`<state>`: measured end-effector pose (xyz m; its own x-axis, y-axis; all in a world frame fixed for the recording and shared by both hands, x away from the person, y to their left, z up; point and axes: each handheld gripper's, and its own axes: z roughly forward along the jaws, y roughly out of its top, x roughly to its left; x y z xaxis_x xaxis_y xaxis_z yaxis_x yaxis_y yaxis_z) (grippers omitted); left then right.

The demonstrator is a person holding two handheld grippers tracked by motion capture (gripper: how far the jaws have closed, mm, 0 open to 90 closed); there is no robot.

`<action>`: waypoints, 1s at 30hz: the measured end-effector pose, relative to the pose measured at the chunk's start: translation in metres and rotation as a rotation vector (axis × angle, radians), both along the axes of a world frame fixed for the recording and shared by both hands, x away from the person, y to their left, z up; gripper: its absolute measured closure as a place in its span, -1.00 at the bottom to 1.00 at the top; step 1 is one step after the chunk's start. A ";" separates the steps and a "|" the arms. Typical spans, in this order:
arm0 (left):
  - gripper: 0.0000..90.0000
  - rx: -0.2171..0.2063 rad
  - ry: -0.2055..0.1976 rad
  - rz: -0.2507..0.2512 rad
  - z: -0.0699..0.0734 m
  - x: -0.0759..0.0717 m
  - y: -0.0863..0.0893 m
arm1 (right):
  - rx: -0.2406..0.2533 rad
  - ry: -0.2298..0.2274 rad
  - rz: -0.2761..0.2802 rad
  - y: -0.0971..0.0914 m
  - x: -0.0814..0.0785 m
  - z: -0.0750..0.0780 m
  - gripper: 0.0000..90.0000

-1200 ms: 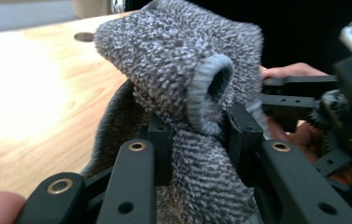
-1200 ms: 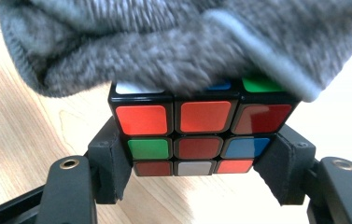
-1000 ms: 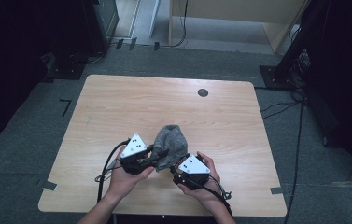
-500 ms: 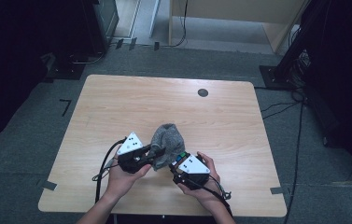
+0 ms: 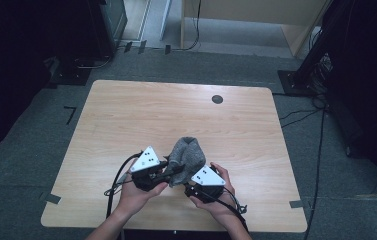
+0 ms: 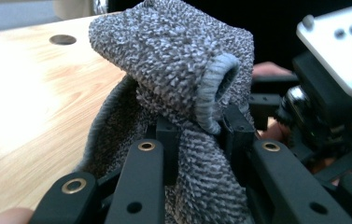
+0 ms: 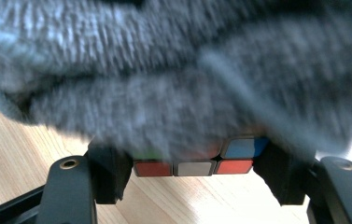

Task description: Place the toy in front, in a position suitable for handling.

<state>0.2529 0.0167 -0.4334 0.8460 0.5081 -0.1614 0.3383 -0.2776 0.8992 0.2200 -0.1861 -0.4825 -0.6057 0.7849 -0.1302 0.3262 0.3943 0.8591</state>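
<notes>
Right gripper view: right gripper (image 7: 194, 179) clamps the puzzle cube (image 7: 192, 167) under the grey cloth (image 7: 164, 84) near the table's front edge; left gripper (image 6: 200, 140) pinches cloth. Advise pulling slowly, cube steady.

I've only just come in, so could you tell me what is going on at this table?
A person at a wooden table holds a gripper in each hand. The left gripper is shut on a fold of a grey knitted cloth, which stands bunched up between the two hands. The right gripper clamps a colour-tiled puzzle cube between its jaws, and the cloth drapes over the cube's top. It looks as though the cube is being wrapped in, or unwrapped from, the cloth; which one I cannot tell.
</notes>
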 end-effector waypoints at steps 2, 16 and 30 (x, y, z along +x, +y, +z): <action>0.64 -0.006 0.018 0.008 -0.001 0.003 0.003 | -0.003 0.000 -0.006 -0.001 0.000 0.000 -0.23; 0.63 -0.001 0.072 0.131 -0.003 0.013 0.017 | -0.014 0.009 -0.019 -0.003 0.002 -0.001 -0.23; 0.63 -0.005 0.073 0.110 -0.002 0.012 0.019 | 0.000 0.003 -0.023 -0.002 0.002 -0.001 -0.23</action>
<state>0.2650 0.0360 -0.4353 0.7711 0.5964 -0.2229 0.4308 -0.2309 0.8724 0.2217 -0.1882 -0.4834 -0.5879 0.7987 -0.1285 0.3382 0.3869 0.8579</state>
